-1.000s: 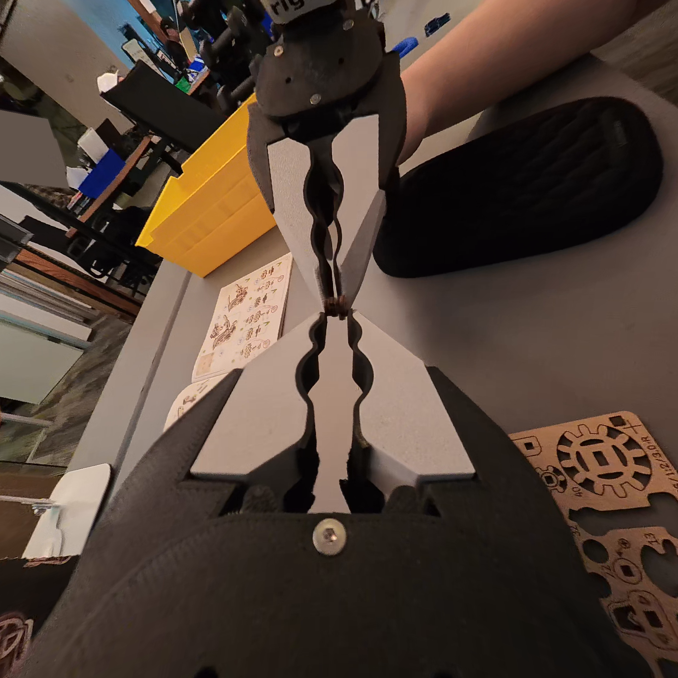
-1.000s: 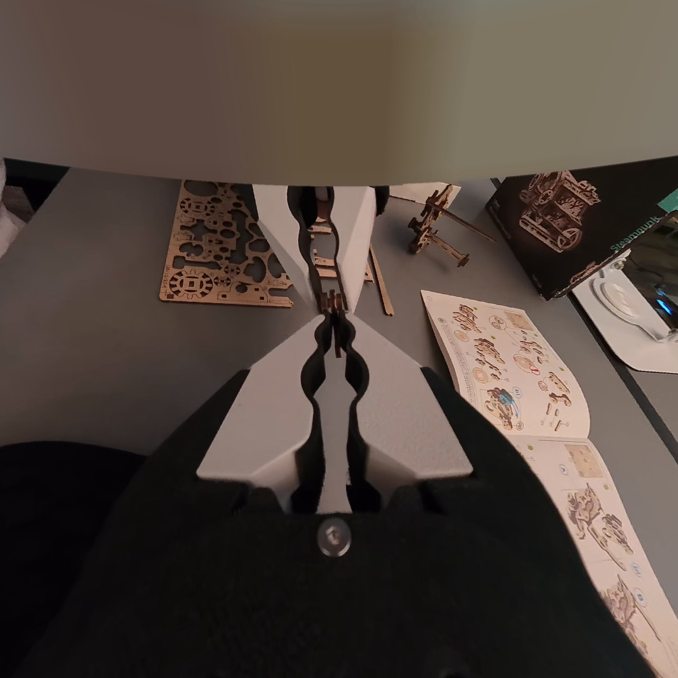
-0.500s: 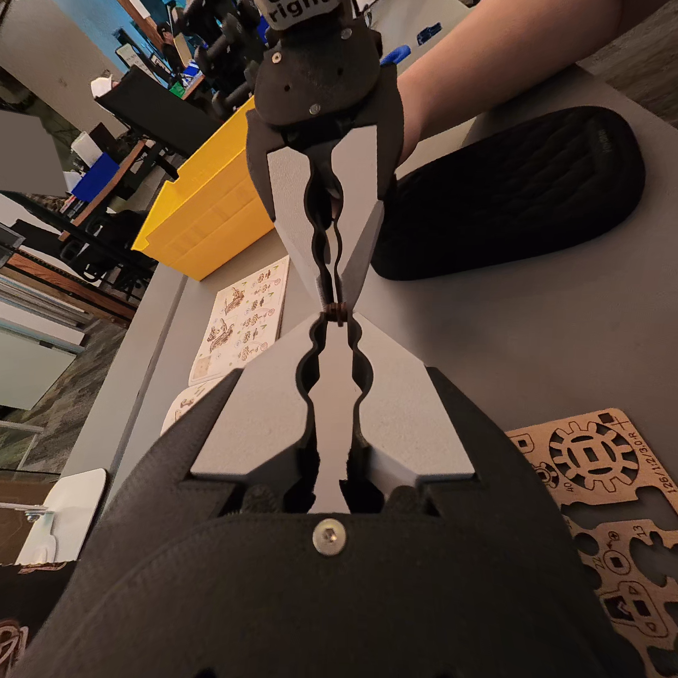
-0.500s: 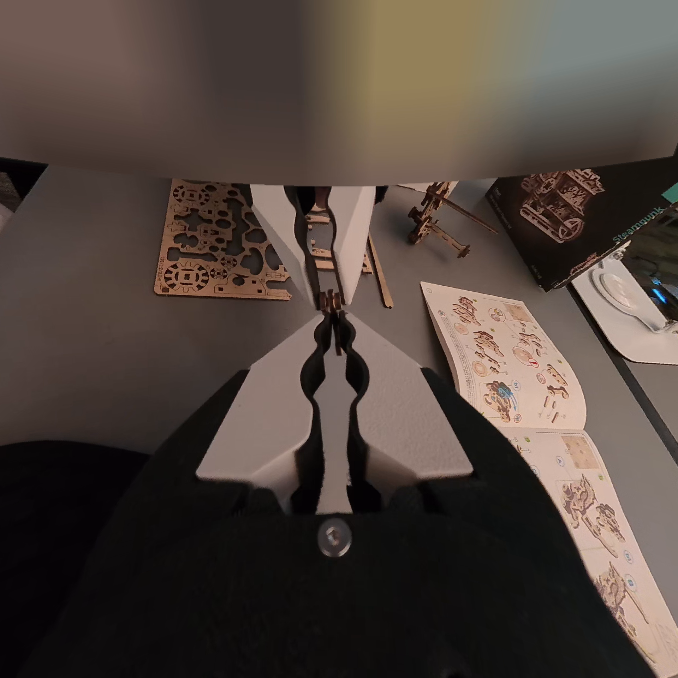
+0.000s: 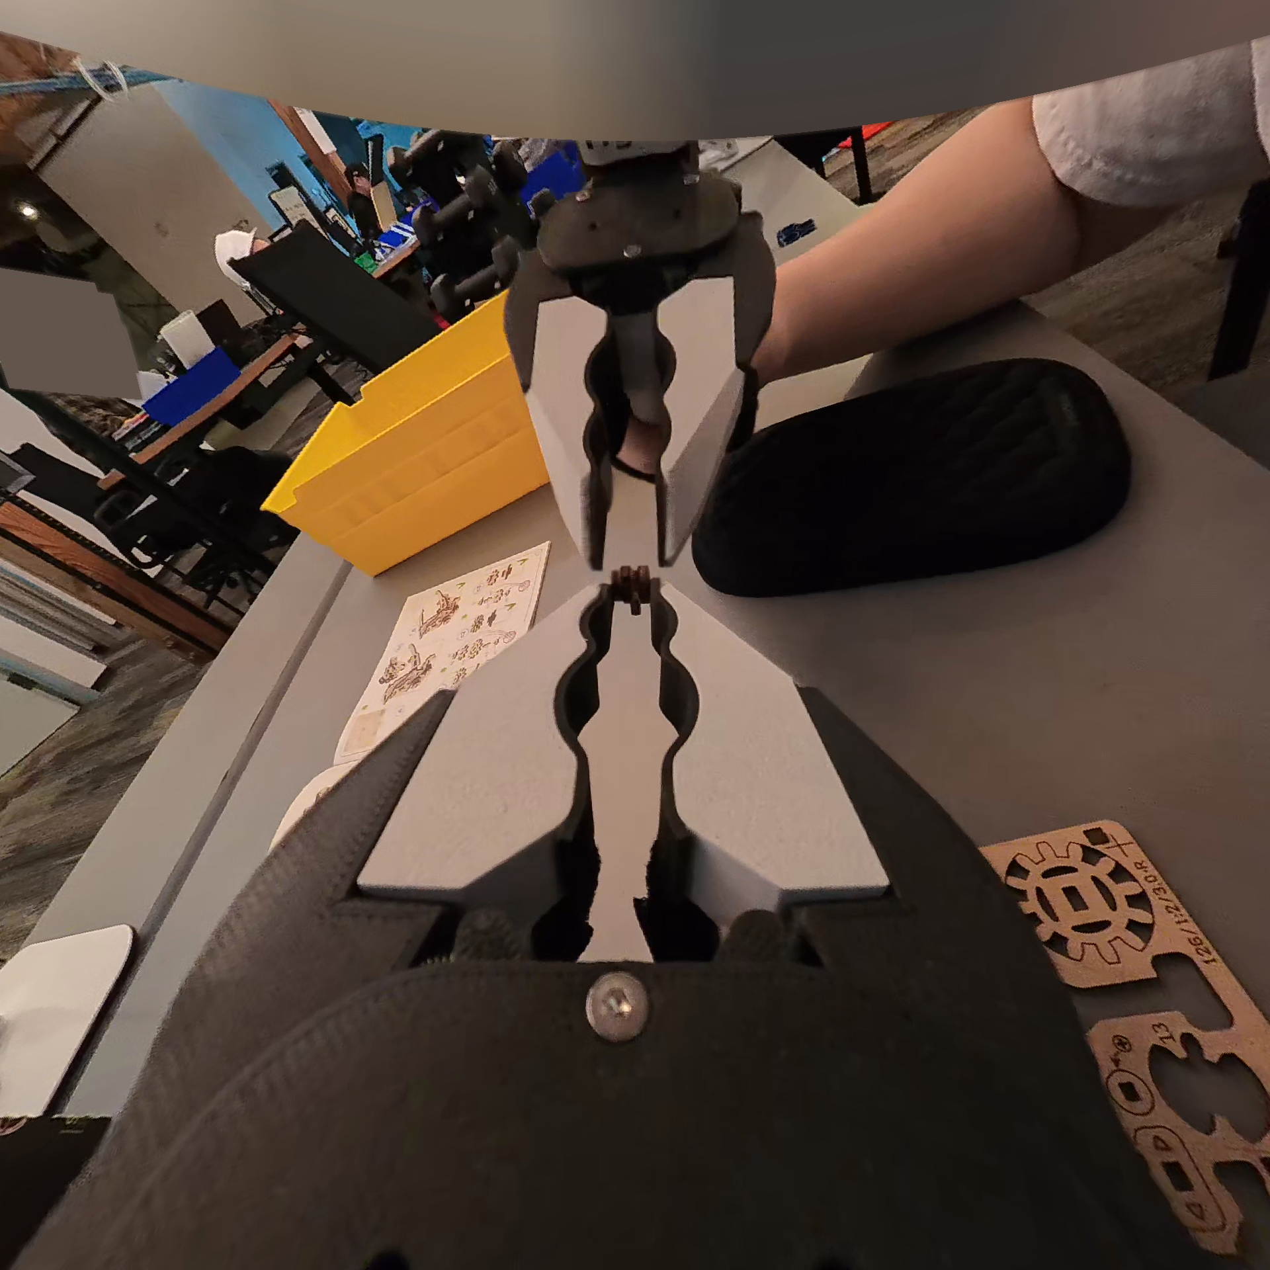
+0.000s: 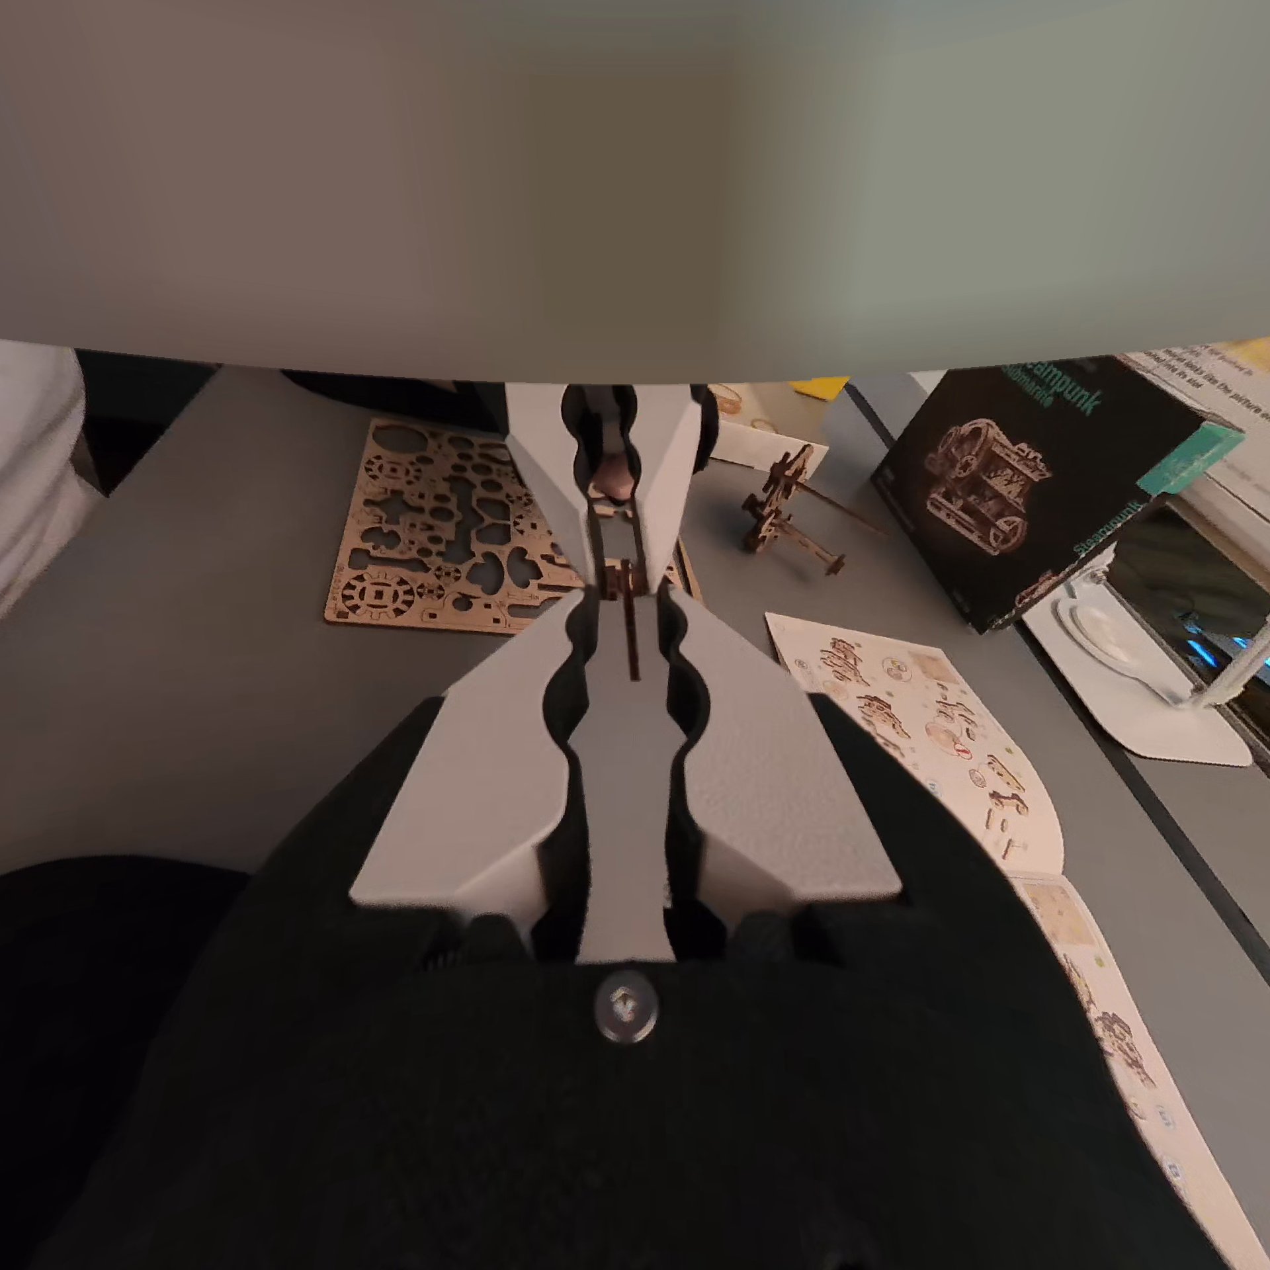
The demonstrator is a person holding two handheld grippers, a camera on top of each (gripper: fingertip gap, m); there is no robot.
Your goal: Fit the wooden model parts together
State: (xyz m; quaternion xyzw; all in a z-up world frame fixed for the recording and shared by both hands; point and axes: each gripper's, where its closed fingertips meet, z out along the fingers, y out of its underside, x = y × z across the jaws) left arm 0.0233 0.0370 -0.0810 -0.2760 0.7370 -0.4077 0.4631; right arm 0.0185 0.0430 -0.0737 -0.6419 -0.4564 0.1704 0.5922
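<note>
My left gripper is shut on a small dark wooden part, held above the grey table. In the right wrist view the same part sits between the left gripper's pads, and a thin wooden strip sticks out of it towards me. My right gripper is open. The strip stands between its fingertips without touching them. In the left wrist view the right gripper faces mine tip to tip, its jaws apart just beyond the part.
A punched wooden sheet lies behind the grippers and also shows in the left wrist view. Around them are an instruction booklet, a partly built wooden model, a black box, a yellow bin and a black pad. The grippers are tip to tip, or close to it.
My right gripper was shut on the thin strip at the left gripper's part; it has now opened and let go. The strip stays in the part. The left grip is unchanged.
</note>
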